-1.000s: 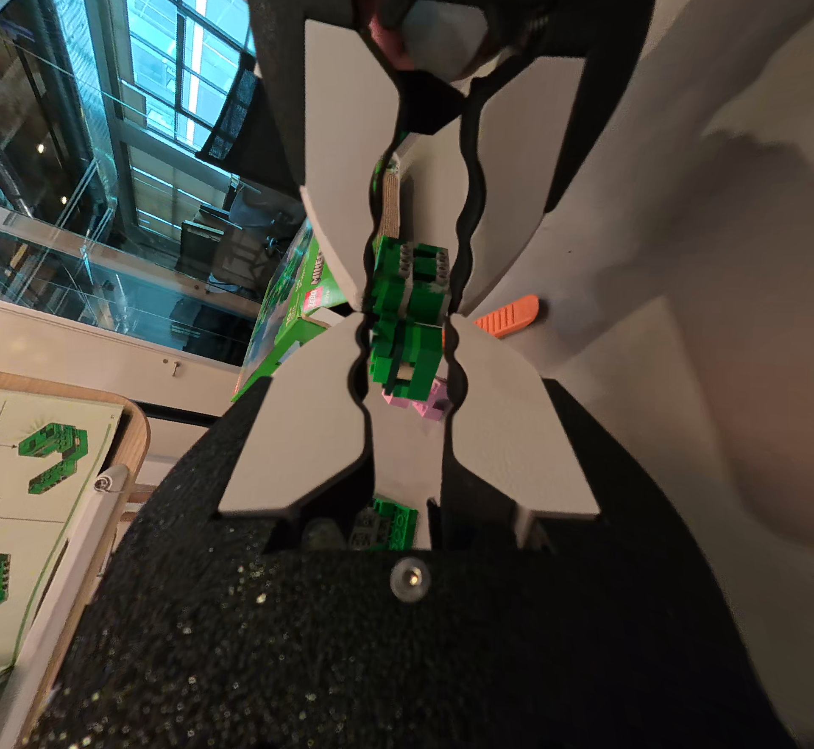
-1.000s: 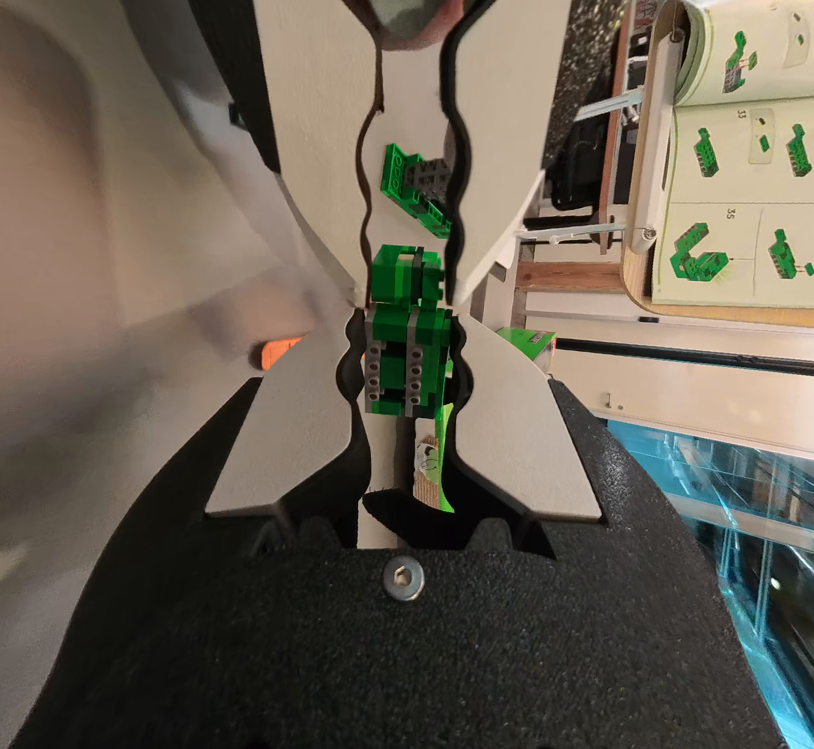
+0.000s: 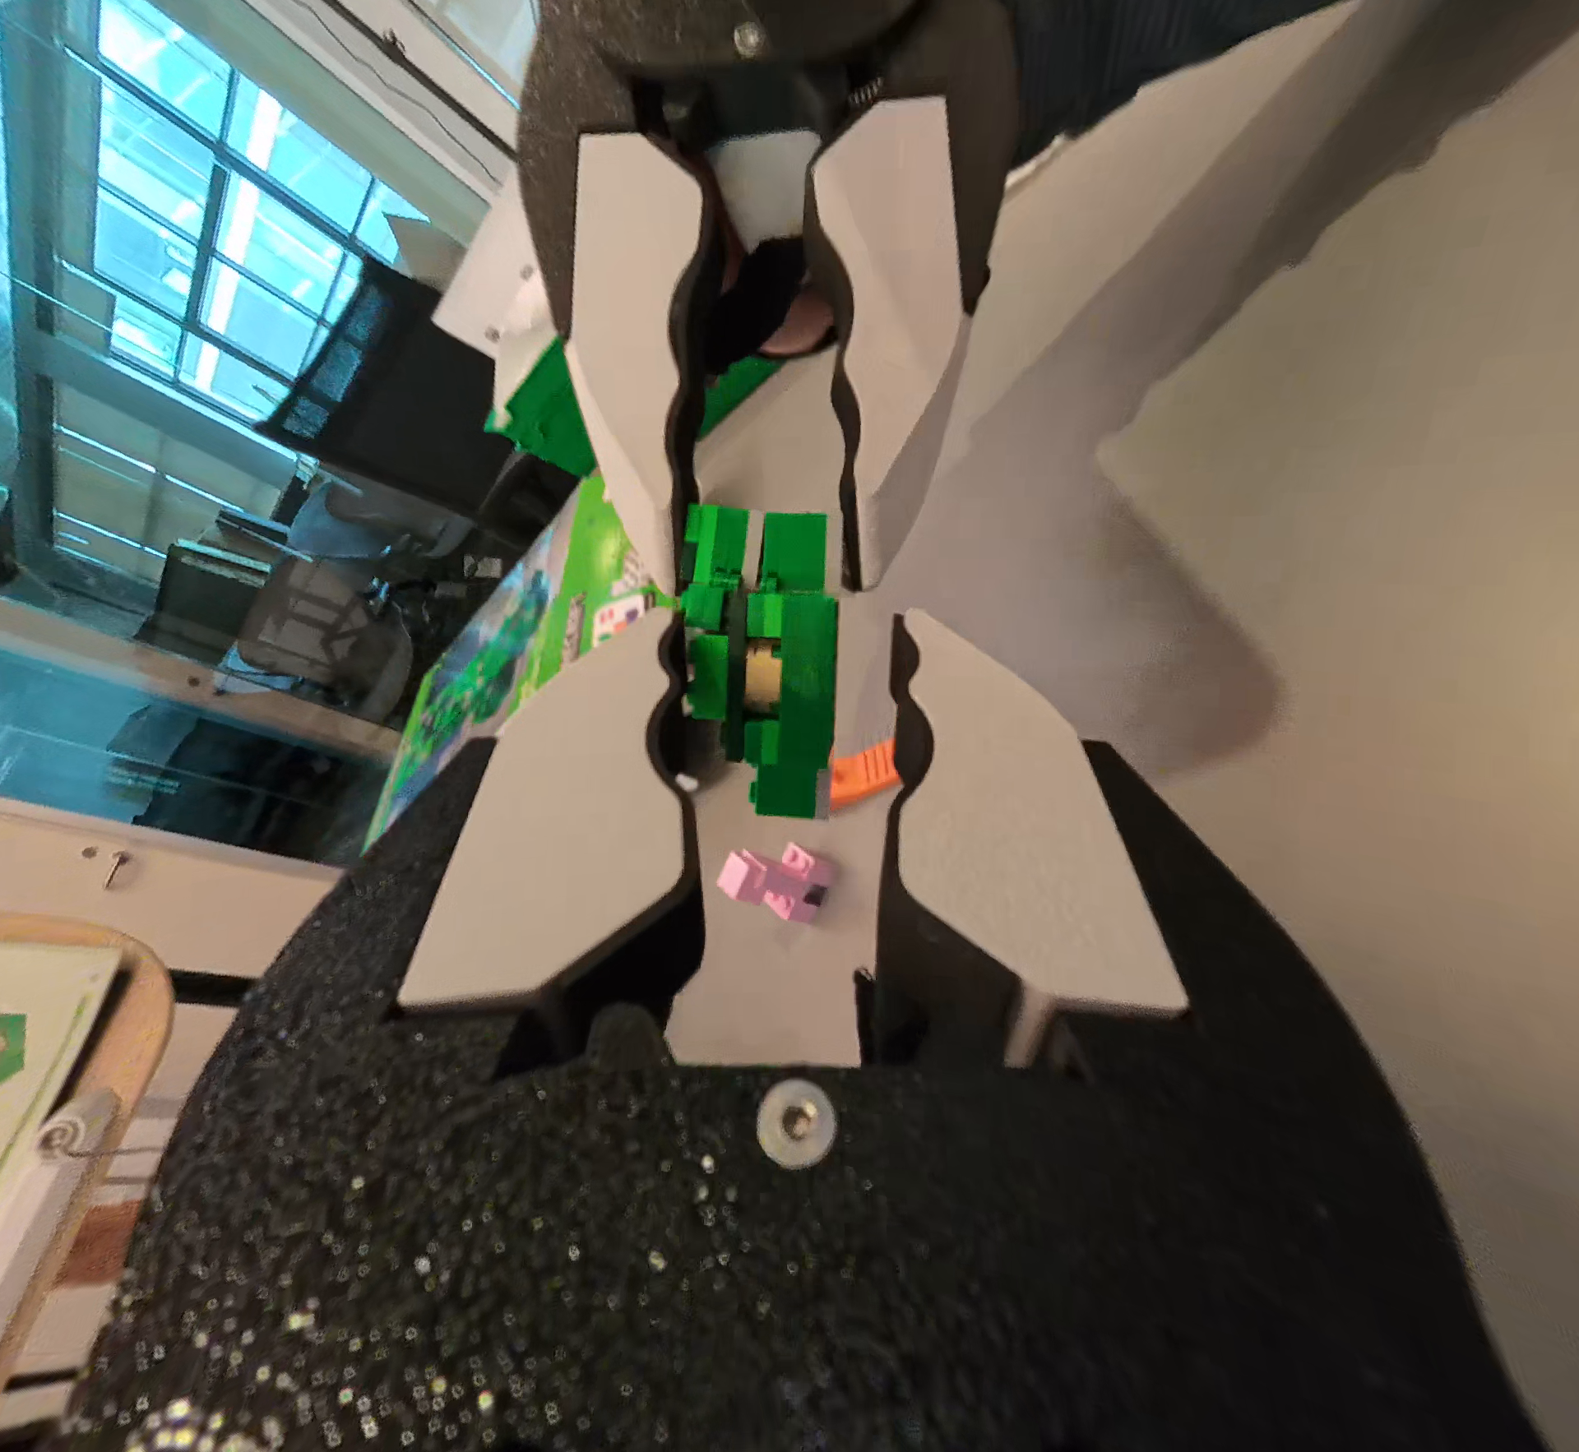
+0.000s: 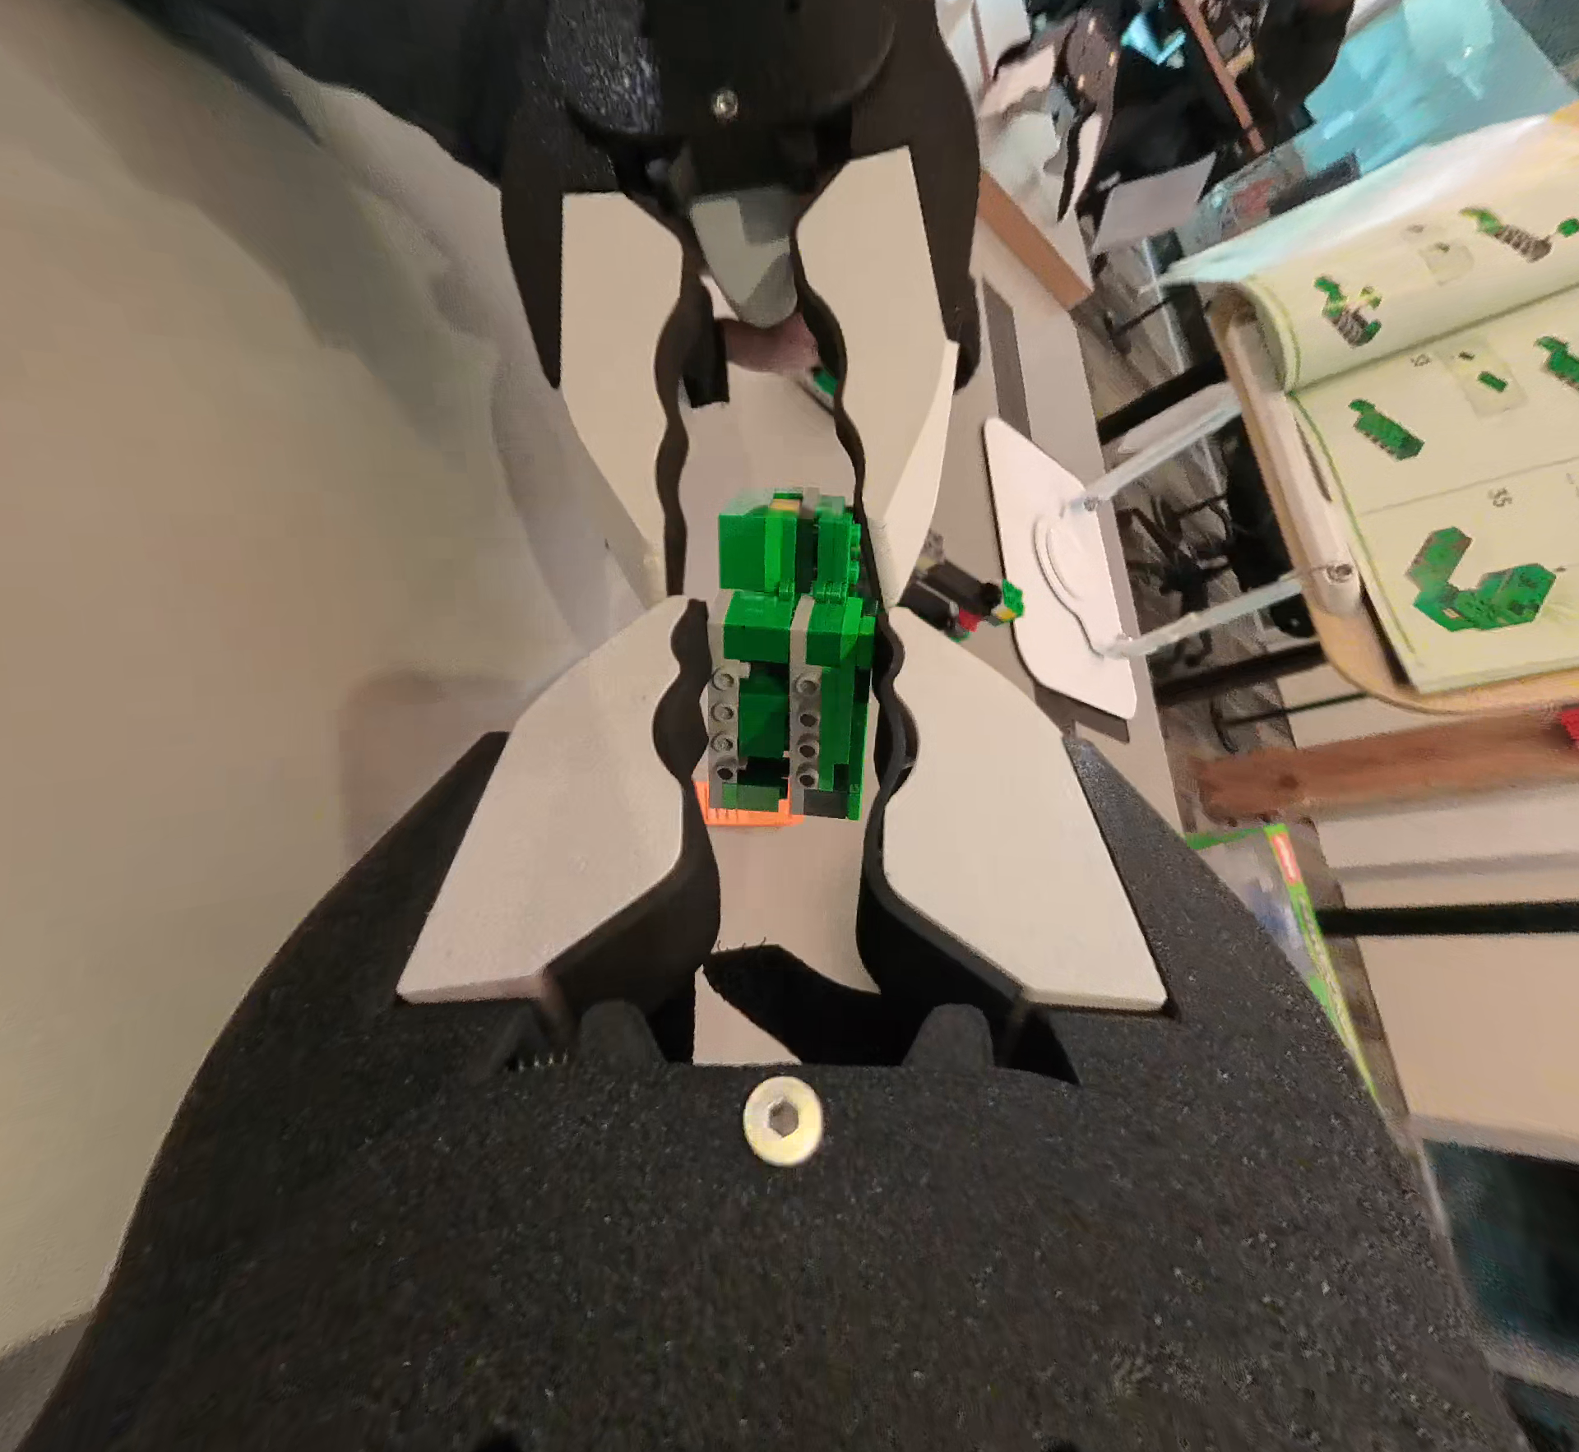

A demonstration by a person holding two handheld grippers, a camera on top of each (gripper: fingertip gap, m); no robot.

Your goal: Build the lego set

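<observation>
the left gripper (image 3: pixel 786 625) has let go: in the left wrist view its jaws now stand clearly parted at the centre of the frame. one pad is close against the green lego build (image 3: pixel 760 668) and the other stands well clear of it, so it grips nothing. a second ago those jaws were clamped on the lower half of the build while the right gripper (image 4: pixel 788 616) pressed its half in from above. now the two halves read as one green and grey block, carried by the right gripper alone. in the right wrist view the right jaws are closed snugly on both sides of the block at the centre. this suggests the press-fit took and the joining step is done. the block sits in the air over the pale table (image 3: pixel 1282 471). below it in the left view lie a small pink piece (image 3: pixel 773 886) and the orange brick separator (image 3: pixel 863 775), both more exposed than before. the instruction booklet (image 4: pixel 1452 514) is open at the right edge of the right view, now tilted, so the right gripper has swung since then.
</observation>
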